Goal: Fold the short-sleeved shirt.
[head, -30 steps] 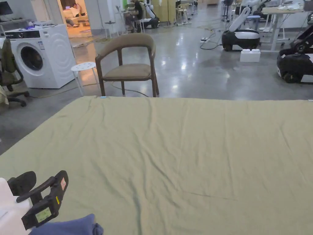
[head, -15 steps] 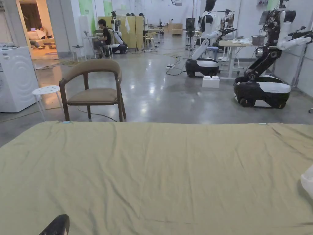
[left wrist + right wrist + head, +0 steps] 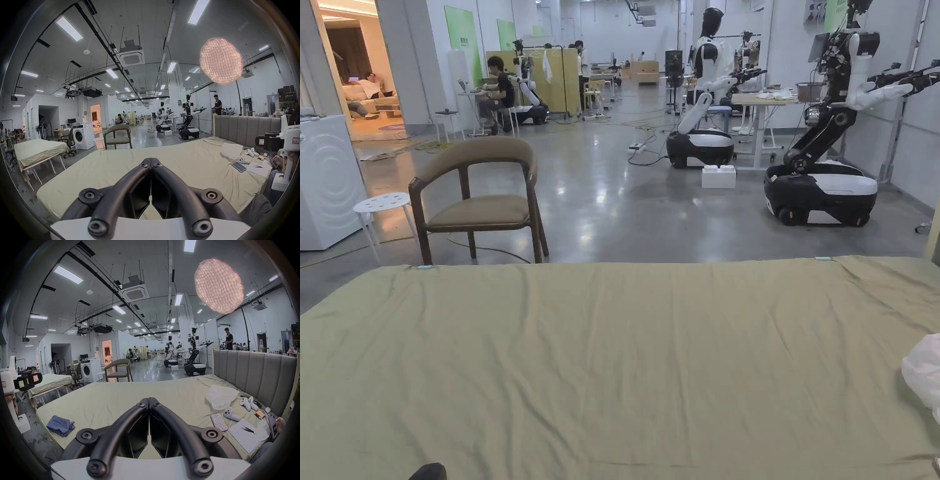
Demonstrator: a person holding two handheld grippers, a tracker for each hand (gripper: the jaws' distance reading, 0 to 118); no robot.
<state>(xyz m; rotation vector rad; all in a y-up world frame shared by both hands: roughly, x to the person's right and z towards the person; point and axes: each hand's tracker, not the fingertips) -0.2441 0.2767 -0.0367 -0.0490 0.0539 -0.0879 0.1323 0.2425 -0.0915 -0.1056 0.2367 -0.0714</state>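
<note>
Both tools [image 3: 151, 160] [image 3: 148, 399] closed above bed [image 3: 612, 350]

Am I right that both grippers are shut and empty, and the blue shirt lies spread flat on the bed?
Not quite: the right gripper view shows the blue shirt bunched in a heap near the bed's edge. Left gripper and right gripper are indeed shut and empty.

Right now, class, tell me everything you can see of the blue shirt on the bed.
The blue shirt is a soft, dull blue-grey cloth, bunched into a loose, rumpled heap with folds stacked at one end, not laid flat. It lies near the bed's left corner in the right gripper view, resting on the olive sheet. Nothing else touches it; the right gripper, its fingers closed together, is apart from it. Its sleeves and collar cannot be made out.
</note>
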